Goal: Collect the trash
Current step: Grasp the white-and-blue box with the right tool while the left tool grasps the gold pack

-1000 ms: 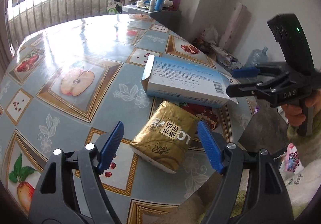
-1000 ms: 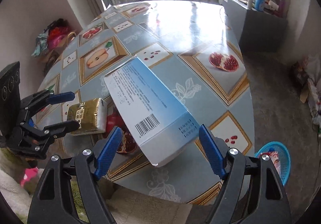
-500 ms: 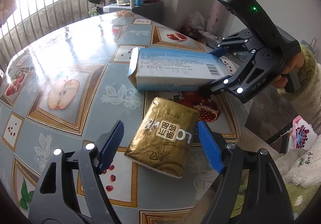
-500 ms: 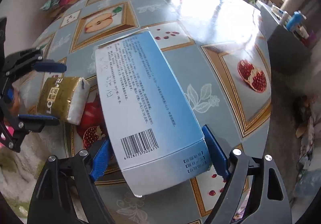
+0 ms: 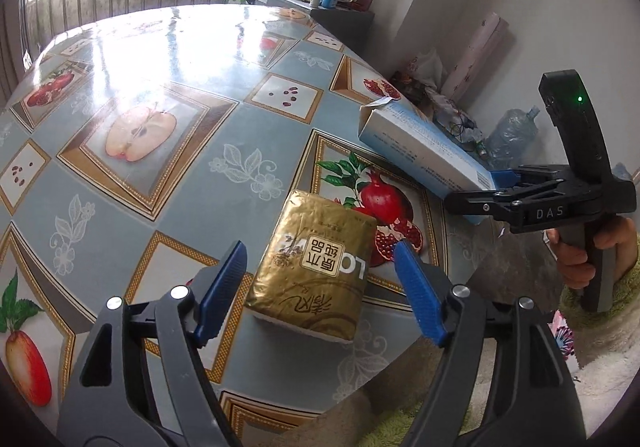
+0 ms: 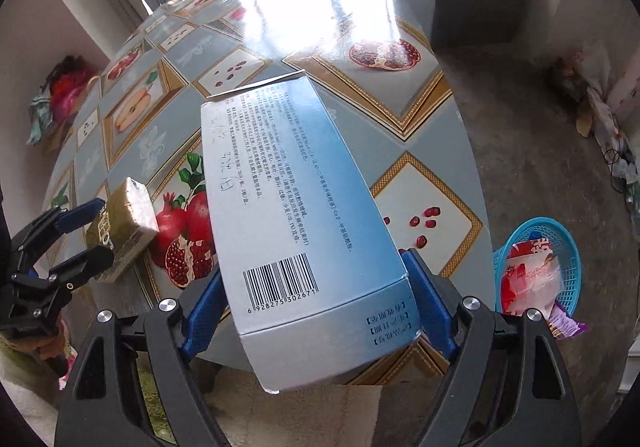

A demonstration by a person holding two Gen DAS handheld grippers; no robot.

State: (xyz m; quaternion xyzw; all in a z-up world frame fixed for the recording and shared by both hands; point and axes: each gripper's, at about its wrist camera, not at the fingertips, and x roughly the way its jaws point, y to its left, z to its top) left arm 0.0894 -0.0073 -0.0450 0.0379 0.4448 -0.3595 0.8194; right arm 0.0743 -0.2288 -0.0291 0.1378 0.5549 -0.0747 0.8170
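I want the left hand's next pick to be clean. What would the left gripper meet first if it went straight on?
Likely the gold tissue pack: it lies on the table between the left gripper's open fingers, untouched.

A round desk (image 5: pixel 168 47) with a fruit-pattern cloth fills the frame centre. At upper right, a grey cabinet (image 6: pixel 472 3) carries bottles. A big water jug (image 5: pixel 510 133) stands at right.

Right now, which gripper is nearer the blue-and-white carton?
Right. The right gripper has its fingers on both sides of the blue-and-white carton, gripping its barcode end. The left gripper straddles the gold tissue pack, clear of the carton.
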